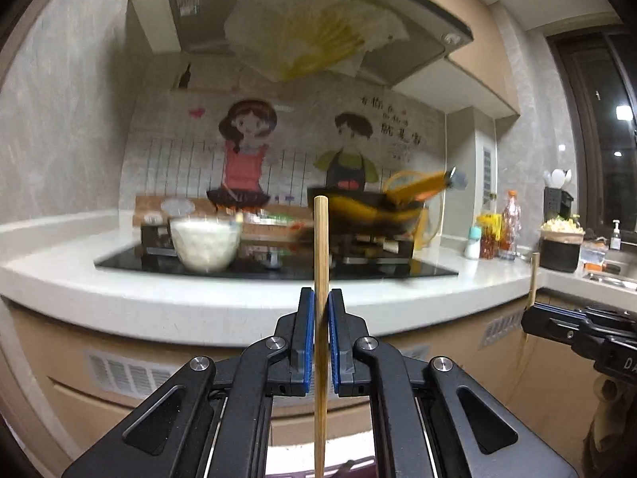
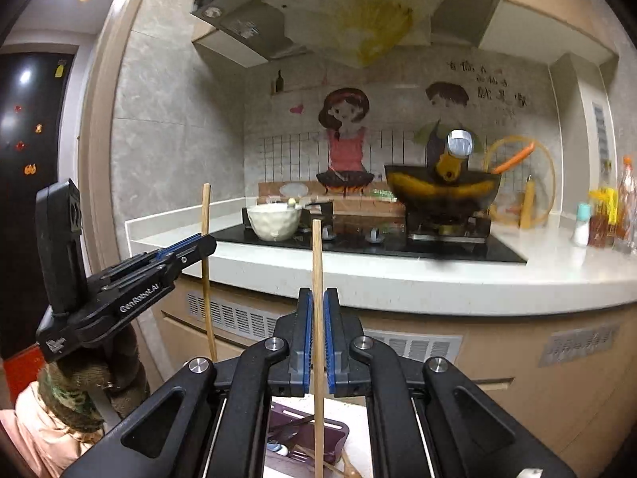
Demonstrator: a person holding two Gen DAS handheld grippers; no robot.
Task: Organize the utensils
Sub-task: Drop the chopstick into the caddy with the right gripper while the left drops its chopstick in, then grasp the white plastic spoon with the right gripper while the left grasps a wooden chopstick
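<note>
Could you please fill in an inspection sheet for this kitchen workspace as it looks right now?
Surface: pale countertop with a black hob.
Job's things: one chopstick upright in the left gripper, a second chopstick in the right gripper; purple utensil tray below.
Clutter: white bowl, wok, bottles.
Grippers: both shut on chopsticks.
Cables: nothing seen.
Surroundings: range hood, cartoon wall sticker.
</note>
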